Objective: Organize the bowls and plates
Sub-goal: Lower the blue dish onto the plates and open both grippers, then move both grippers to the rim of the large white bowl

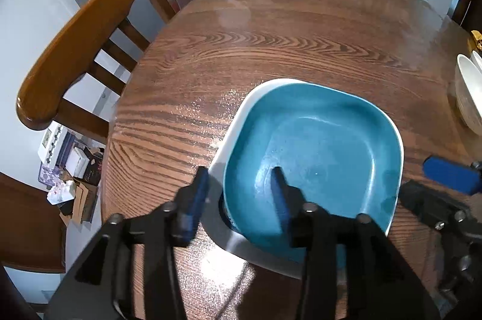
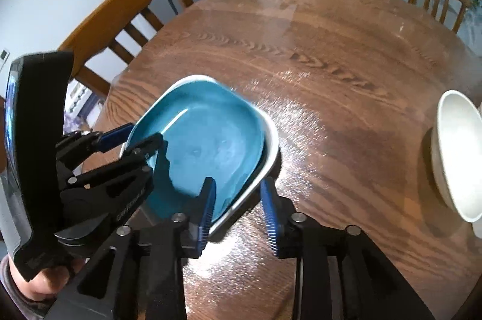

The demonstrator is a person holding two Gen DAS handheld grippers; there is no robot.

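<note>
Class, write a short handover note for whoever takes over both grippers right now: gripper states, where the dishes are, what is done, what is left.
Left gripper: open, astride the near-left rim of the blue plate.
Right gripper: open, astride its near-right rim.
Blue plate is nested in the white dish on the table.
White bowls stand apart at the right edge.
Done: plates stacked.
Left: probably bowls.

Two fisheye wrist cameras look steeply down along their grippers, close above a round wooden table (image 1: 301,27). Both share the teal plate (image 1: 313,157), chairs and fridge behind, from neighbouring sides.
</note>
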